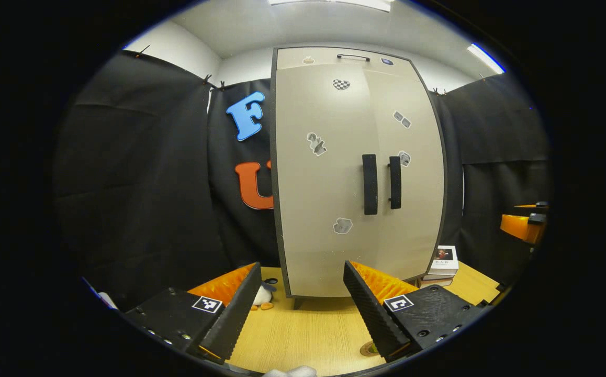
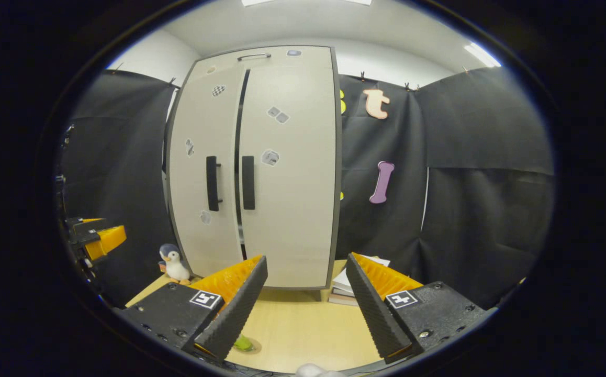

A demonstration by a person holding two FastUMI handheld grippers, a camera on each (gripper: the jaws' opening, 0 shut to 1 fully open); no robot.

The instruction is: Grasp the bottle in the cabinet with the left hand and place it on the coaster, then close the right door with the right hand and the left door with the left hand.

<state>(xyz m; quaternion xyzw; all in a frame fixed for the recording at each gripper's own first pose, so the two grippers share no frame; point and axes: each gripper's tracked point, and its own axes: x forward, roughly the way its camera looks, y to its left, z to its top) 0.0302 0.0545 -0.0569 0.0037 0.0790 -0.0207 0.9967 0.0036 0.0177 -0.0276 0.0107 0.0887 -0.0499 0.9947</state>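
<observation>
The cabinet (image 1: 358, 173) stands upright on the wooden table (image 1: 308, 330), and both its doors sit flat against its front, so whatever is inside is hidden and I cannot tell where the bottle is. In the left gripper view the left door (image 1: 318, 178) and the right door (image 1: 410, 173) meet at a thin seam, with two dark upright handles (image 1: 370, 184) just beside each other on either side of it. Small stickers (image 1: 316, 143) dot both doors. In the right gripper view a dark narrow gap (image 2: 238, 157) runs down between the doors.

Low on the table, just beside the right finger of the left gripper (image 1: 301, 309), a round coaster (image 1: 369, 348) peeks out, half covered by that finger. In the right gripper view something round with a green spot on it (image 2: 244, 344) lies on the table by the left finger; I cannot tell what it is.

The left gripper has its fingers spread wide with nothing between them, pointing at the cabinet's foot. The right gripper (image 2: 307, 309) is likewise spread wide and empty, well short of the doors.

A toy penguin (image 2: 174, 263) stands on the table left of the cabinet, and a small stack of books (image 1: 443, 264) lies to its right.
</observation>
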